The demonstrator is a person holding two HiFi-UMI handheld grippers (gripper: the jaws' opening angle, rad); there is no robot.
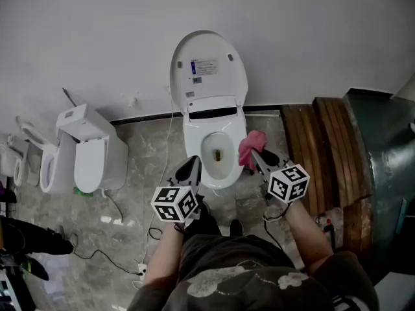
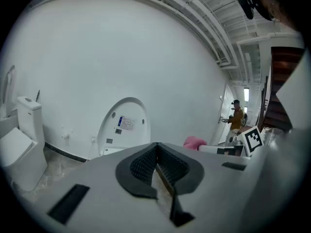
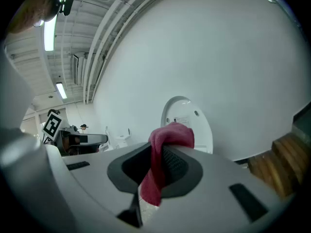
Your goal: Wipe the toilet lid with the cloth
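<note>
White wall point(image 1: 311, 37) across the back, grey marbled floor point(image 1: 142, 154) beneath. Stack of brown wooden planks point(image 1: 324, 148) along the right side. At centre, white toilet point(image 1: 217, 173) with bowl uncovered and toilet lid point(image 1: 209, 70) raised upright against the wall, printed label on its inner face. Further left, second toilet point(image 1: 91, 157), also white, near the wall. Near the bowl's left front rim, left gripper point(image 1: 191, 167), fingers point(image 2: 141, 166) pressed together with nothing between them. Just beside the bowl's right rim, right gripper point(image 1: 256, 155), fingers point(image 3: 177, 166) clamped on the cloth point(image 3: 167, 140). Pink, bunched, draped over the finger tips; held at the right side of the bowl, below the lid and apart from it.
</note>
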